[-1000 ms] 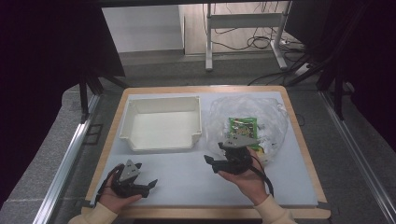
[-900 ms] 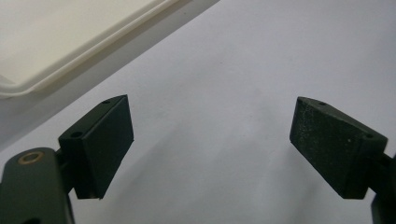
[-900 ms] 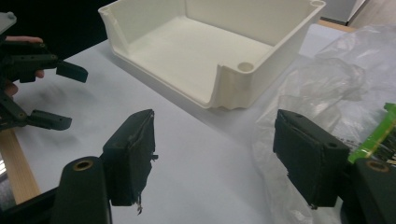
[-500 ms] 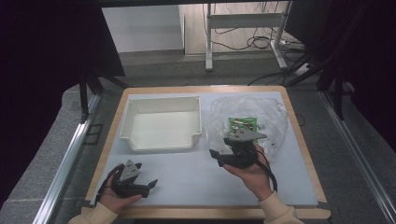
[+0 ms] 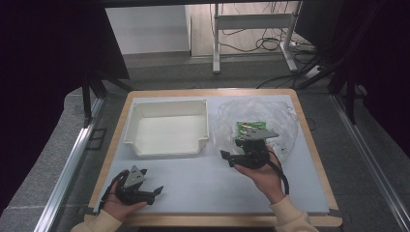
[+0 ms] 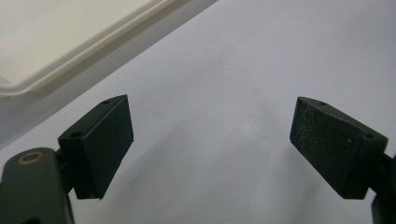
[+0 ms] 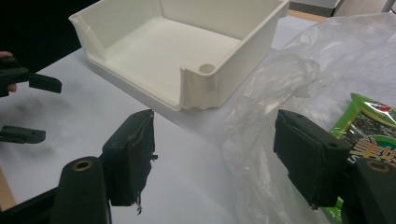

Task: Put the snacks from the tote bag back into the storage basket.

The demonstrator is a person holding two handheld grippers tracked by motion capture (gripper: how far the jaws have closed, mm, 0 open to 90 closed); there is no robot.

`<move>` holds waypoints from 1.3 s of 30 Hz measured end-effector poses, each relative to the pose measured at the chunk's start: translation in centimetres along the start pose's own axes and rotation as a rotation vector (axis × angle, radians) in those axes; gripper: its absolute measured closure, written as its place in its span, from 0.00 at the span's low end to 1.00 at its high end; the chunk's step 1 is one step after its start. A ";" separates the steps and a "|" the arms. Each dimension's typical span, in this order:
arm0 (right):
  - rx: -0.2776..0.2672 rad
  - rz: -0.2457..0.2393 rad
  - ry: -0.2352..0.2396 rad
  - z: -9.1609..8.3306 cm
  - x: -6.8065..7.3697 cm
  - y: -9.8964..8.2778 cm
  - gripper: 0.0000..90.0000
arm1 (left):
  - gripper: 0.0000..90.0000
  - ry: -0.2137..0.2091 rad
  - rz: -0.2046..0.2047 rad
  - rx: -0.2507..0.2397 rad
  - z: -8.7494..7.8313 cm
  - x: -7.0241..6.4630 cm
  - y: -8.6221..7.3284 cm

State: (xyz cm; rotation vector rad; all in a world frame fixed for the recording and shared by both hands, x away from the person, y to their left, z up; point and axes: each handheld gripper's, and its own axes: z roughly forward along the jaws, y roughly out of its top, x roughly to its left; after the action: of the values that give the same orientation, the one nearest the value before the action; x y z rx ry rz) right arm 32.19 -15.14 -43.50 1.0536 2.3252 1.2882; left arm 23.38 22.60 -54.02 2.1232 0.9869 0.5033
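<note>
Right hand-held gripper (image 5: 231,157) beside green packet (image 5: 250,127), long axis front-to-back.

Table (image 5: 193,179): white top with a wooden rim, bare between the things on it
Floor (image 5: 159,63): grey
Metal frame legs (image 5: 216,43): beyond the table's far edge
Cables (image 5: 256,46): loose on the floor

The high view looks forward and down over the whole table; both gripper views sit low and close — all three share the shallow white plastic tray (image 5: 167,130) (image 6: 70,42) (image 7: 187,51).
</note>
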 end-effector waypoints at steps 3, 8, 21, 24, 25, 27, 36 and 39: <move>0.001 0.010 -0.011 0.1 -0.5 0.2 0.33 | 0.15 -0.004 0.006 0.006 0.1 0.0 0.0; 0.013 0.014 -0.018 0.3 -1.2 0.6 0.33 | 0.15 -0.005 0.004 0.006 0.1 0.0 0.0; 0.002 0.018 -0.051 -0.4 -2.2 1.4 0.33 | 0.15 -0.011 0.006 0.016 0.3 -0.1 0.0; 0.000 0.023 -0.049 -0.4 -2.5 1.7 0.33 | 0.15 -0.011 0.008 0.018 0.3 -0.1 0.0; 0.001 0.022 -0.049 -0.4 -2.6 1.8 0.33 | 0.15 -0.011 0.008 0.017 0.3 -0.1 0.0; 0.002 0.026 -0.052 -0.4 -2.9 2.0 0.33 | 0.15 -0.011 0.007 0.017 0.3 -0.1 0.0; 0.010 0.053 -0.085 -0.1 -4.7 2.6 0.33 | 0.15 -0.012 0.005 0.020 0.4 -0.1 0.0; 0.012 0.058 -0.095 -0.1 -5.3 3.0 0.34 | 0.15 -0.011 0.004 0.023 0.4 -0.1 -0.1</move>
State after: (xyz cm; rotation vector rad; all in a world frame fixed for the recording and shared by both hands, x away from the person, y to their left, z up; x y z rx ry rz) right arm 37.15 -17.96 -41.52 1.1682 2.2506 1.2176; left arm 23.51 22.36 -54.31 2.1459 0.9870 0.4835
